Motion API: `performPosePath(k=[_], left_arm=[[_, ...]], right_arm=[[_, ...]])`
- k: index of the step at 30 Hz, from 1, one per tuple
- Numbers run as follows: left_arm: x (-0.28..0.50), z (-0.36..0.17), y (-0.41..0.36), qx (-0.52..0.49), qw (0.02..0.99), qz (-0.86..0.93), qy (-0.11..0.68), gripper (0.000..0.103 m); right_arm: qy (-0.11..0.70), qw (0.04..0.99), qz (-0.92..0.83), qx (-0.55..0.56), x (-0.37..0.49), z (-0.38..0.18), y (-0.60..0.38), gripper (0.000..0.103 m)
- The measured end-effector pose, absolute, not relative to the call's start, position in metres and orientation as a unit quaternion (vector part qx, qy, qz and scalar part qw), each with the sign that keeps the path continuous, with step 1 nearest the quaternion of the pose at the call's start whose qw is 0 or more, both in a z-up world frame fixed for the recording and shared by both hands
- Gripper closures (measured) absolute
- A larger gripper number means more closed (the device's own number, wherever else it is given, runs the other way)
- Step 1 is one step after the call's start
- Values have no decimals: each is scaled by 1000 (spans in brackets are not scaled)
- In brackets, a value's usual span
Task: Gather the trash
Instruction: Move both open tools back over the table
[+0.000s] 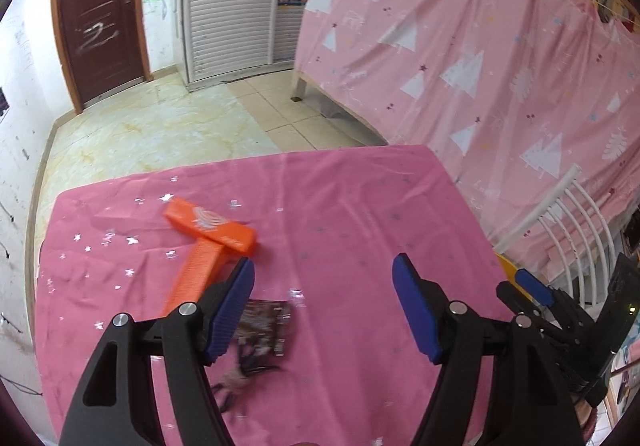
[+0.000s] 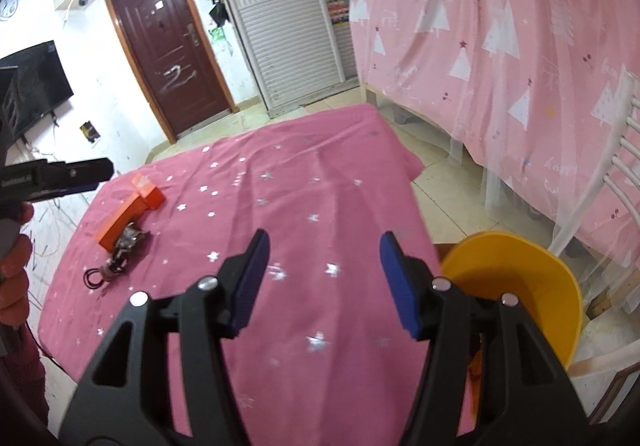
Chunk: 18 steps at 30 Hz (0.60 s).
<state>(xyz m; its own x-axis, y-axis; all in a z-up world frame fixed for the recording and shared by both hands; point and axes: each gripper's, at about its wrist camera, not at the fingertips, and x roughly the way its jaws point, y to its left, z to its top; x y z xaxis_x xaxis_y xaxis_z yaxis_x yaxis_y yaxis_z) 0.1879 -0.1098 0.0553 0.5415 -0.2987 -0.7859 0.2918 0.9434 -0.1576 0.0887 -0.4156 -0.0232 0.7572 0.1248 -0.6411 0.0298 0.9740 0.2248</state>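
Only from the right wrist, yellow bin [image 2: 520, 286]; both grippers' jaws apart, empty

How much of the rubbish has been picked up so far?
Nothing visibly collected; what the yellow plastic bin holds can't be seen. Both the left gripper and the right gripper are open and empty. Left on the pink star-patterned tablecloth: two orange cardboard boxes, a dark crumpled wrapper and black hair ties.
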Motion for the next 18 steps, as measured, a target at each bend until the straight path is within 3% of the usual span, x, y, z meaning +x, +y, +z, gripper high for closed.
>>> performPosePath(k=[18], left_arm=[[214,10,-43,-32,865,-128,485,37]], right_arm=[[371,924,79,50,119,-23,-336,48]])
